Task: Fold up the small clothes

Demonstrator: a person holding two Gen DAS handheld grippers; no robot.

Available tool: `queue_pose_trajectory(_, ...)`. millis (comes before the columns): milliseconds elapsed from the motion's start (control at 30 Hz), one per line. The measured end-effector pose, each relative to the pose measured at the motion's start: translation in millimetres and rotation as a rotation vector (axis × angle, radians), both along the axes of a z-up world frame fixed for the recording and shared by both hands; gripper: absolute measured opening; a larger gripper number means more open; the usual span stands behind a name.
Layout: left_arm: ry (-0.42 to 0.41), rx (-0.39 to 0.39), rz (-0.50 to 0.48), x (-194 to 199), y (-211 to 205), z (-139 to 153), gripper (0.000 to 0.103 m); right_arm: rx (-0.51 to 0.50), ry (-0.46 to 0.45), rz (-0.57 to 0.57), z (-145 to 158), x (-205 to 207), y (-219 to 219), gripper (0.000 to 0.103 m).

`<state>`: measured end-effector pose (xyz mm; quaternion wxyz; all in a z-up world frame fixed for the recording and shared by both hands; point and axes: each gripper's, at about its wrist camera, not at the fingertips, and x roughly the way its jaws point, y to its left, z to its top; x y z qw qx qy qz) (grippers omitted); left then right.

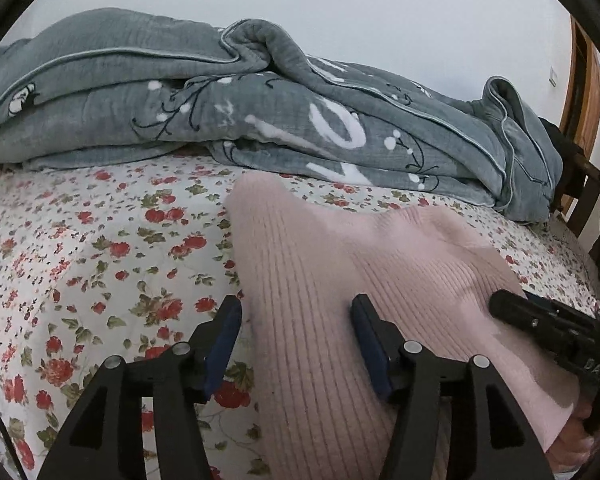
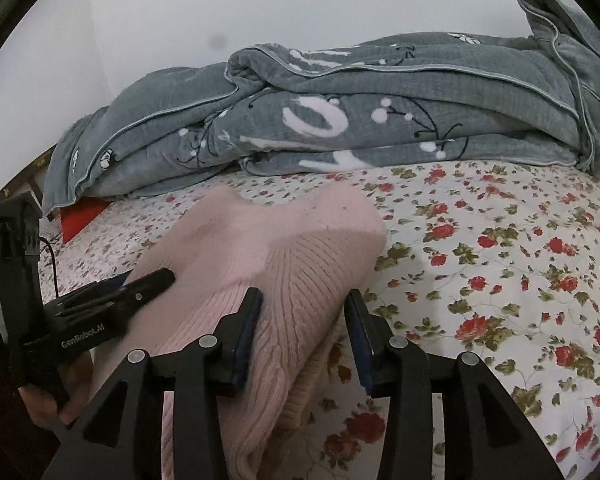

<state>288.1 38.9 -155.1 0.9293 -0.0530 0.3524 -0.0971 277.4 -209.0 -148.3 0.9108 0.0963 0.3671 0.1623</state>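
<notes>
Left wrist view looks along the left gripper (image 1: 296, 336) over a bed with a floral sheet (image 1: 100, 248). Its jaws stand apart, and a pink ribbed knit (image 1: 340, 264) lies on the sheet between and ahead of them; the left pad sits over the sheet just off the knit's edge, the right pad rests on top of the knit, so nothing is pinched. At 3 o'clock the right gripper (image 1: 540, 320) shows over the knit's far side, with fingers (image 1: 572, 436) of a hand under it at 4 o'clock. A grey quilt (image 1: 260, 112) lies bunched across 12 o'clock, against a white wall.

Right wrist view shows the right gripper (image 2: 304, 332) with jaws apart, the folded edge of the knit (image 2: 284, 256) running between them; the left pad touches the knit, the right pad stands clear of it over the sheet (image 2: 500, 264). The left gripper (image 2: 112, 300) lies at 9 o'clock on the knit, held by a hand (image 2: 56, 396). The quilt (image 2: 340, 120) fills 12 o'clock.
</notes>
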Motion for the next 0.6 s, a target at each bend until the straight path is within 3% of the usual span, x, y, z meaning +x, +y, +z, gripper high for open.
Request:
queue_pose_trajectory(100,-0.018,-0.037,0.005,-5,5,4,0.055,0.039,-0.040,0.040,10,-12,-4,0.036)
queue_pose_trajectory(167,-0.047,-0.104,0.007,-11,14,10,0.056,0.047,-0.057,0.050,12,-15,-2,0.018)
queue_pose_trajectory(200,-0.057,-0.127,0.008,-12,17,12,0.057,0.039,-0.068,0.045,12,-16,0,0.014)
queue_pose_trajectory(300,-0.061,-0.158,0.008,-12,21,12,0.057,0.075,-0.126,0.026,18,-22,-5,0.013)
queue_pose_trajectory(400,-0.054,-0.153,0.009,-11,19,12,0.057,0.112,-0.109,0.013,17,-18,-11,0.013)
queue_pose_trajectory(533,-0.078,-0.110,0.001,-16,12,14,0.057,-0.023,0.017,-0.066,-6,0,-4,0.013)
queue_pose_trajectory(600,-0.094,-0.099,-0.011,-20,10,17,0.057,-0.029,0.013,-0.080,-6,0,-5,0.013)
